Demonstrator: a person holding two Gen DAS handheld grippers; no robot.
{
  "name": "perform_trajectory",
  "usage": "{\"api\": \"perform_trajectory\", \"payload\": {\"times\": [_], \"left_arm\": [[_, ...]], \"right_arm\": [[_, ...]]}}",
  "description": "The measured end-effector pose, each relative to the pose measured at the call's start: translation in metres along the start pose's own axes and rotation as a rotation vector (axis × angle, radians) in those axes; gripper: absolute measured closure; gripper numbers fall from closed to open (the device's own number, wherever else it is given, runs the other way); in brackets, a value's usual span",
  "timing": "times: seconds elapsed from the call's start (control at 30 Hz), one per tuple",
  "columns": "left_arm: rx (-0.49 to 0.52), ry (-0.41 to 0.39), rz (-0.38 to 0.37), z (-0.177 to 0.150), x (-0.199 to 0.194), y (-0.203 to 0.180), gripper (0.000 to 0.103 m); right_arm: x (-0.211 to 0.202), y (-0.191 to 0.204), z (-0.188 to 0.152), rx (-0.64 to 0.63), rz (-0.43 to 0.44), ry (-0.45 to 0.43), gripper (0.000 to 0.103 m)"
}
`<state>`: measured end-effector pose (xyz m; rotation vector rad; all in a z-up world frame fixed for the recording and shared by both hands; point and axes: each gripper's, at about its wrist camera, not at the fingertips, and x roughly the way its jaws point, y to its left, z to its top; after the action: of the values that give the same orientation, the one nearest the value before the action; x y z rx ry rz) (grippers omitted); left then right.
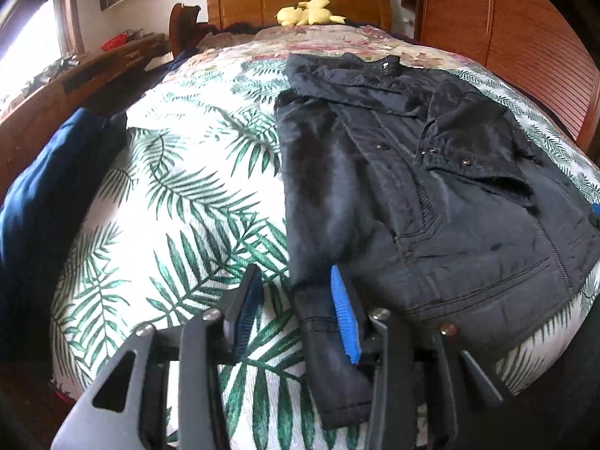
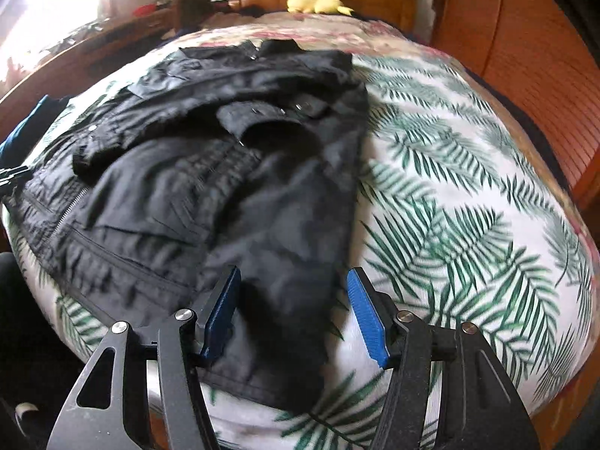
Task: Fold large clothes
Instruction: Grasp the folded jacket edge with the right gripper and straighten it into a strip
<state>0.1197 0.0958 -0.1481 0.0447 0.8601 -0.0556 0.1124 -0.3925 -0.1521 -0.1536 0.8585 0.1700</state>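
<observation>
black jacket (image 1: 431, 195) flat on bed (image 1: 195, 195), both hand-held grippers gaping

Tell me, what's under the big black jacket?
The black jacket lies spread on a bedspread printed with green palm leaves, which shows all around it. Whether anything else hides beneath the jacket cannot be seen, because the cloth covers that part.

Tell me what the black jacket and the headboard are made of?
The black jacket looks like woven cloth, maybe padded nylon: matte, softly wrinkled, with metal snaps and a zipper. Its collar seems fuzzy, perhaps fleece. The headboard looks like wood: orange-brown, smooth and slightly shiny, with carved panels.
</observation>
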Motion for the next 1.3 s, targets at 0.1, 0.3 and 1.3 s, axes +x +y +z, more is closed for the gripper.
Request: {"api": "perform_trajectory", "payload": {"times": [0.1,0.3,1.3], "left_arm": [[-0.015,-0.006,0.006,0.000,0.006,0.002,0.058],[-0.041,-0.019,0.025,0.000,0.016,0.005,0.049],[-0.167,-0.083,-0.129,-0.047,-0.040,-0.009,0.070]], "right_arm": [[0.004,-0.003,-0.003,0.027,-0.002,0.000,0.036],[0.011,-0.003,-0.003,0.053,-0.008,0.003,0.029],[-0.014,0.017,-0.021,0.042,0.097,0.007,0.078]]}}
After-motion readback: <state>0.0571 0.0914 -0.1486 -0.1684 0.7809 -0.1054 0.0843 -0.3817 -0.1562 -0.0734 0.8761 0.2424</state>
